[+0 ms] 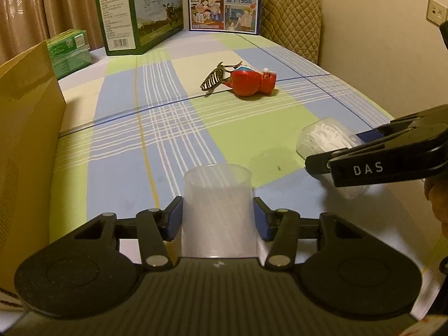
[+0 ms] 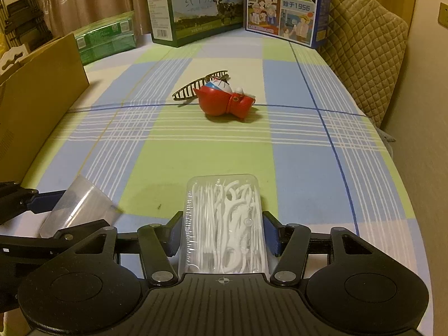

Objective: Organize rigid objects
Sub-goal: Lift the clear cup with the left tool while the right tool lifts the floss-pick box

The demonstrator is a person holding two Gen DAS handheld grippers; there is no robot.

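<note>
A translucent plastic cup [image 1: 218, 196] lies on its side between the blue pads of my left gripper [image 1: 218, 218], which is shut on it just over the checked tablecloth. My right gripper [image 2: 222, 235] is shut on a clear box of white floss picks [image 2: 224, 218], and the pads touch both of its long sides. The right wrist view has the cup [image 2: 78, 207] and left gripper [image 2: 70, 215] at lower left. In the left wrist view the right gripper [image 1: 333, 151] and floss box [image 1: 322, 137] sit at right. Farther back, a red toy figure [image 1: 252, 81] [image 2: 224, 100] lies beside a dark hair claw clip [image 1: 212, 79] [image 2: 193, 88].
An open cardboard box [image 1: 28, 140] [image 2: 36, 98] stands along the left edge. A green milk carton [image 1: 137, 14], a blue illustrated carton [image 1: 224, 0] and green packs [image 1: 70, 53] line the back. A quilted chair [image 1: 291, 19] stands at far right by the wall.
</note>
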